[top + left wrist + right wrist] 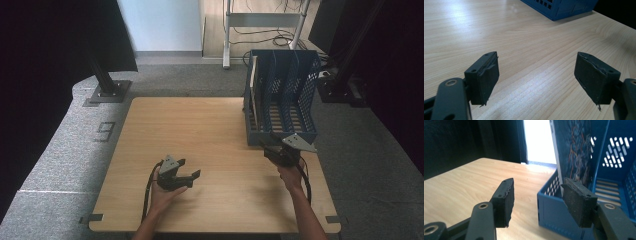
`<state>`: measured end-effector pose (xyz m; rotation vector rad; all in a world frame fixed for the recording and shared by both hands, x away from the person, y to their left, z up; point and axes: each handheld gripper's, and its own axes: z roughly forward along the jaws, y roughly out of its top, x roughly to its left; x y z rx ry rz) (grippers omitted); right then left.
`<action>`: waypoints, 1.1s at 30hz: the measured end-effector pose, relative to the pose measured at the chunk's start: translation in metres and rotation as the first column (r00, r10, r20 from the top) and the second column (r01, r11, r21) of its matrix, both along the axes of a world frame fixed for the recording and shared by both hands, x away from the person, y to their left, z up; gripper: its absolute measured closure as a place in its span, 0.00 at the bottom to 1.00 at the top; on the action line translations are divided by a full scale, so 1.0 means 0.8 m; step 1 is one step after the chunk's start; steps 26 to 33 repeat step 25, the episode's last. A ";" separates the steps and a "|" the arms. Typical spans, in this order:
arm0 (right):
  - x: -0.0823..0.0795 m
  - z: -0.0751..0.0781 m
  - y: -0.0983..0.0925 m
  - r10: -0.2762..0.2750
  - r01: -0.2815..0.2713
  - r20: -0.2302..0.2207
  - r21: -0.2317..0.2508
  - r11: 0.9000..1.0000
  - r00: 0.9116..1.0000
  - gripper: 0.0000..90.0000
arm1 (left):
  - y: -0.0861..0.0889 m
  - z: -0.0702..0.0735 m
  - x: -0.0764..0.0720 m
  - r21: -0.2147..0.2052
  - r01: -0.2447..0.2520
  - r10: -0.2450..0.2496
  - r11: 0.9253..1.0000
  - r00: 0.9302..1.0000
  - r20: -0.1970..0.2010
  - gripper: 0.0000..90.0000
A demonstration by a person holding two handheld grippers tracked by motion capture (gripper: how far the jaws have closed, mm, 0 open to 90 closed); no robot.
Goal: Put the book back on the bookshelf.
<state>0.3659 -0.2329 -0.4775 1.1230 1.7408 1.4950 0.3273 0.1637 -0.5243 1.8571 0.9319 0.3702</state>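
Wooden worktop (215,130) carries a blue rack (282,95) with a book (574,150) inside; right tongs (270,145) spread at its corner, left tongs (192,172) spread, empty.

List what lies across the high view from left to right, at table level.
Left gripper → bare table → book standing in the rack's leftmost slot → right gripper at the front of the blue rack.
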 end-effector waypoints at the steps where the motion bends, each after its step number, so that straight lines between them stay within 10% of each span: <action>1: -0.003 -0.004 -0.002 -0.001 0.001 -0.004 0.005 1.000 1.000 0.47 | 0.000 0.000 0.000 0.000 0.000 0.000 1.000 1.000 0.000 0.22; 33: -0.030 -0.053 -0.013 0.022 -0.030 -0.134 -0.060 0.998 0.991 0.41 | 0.003 0.001 0.001 0.004 -0.011 0.011 1.000 1.000 -0.002 0.22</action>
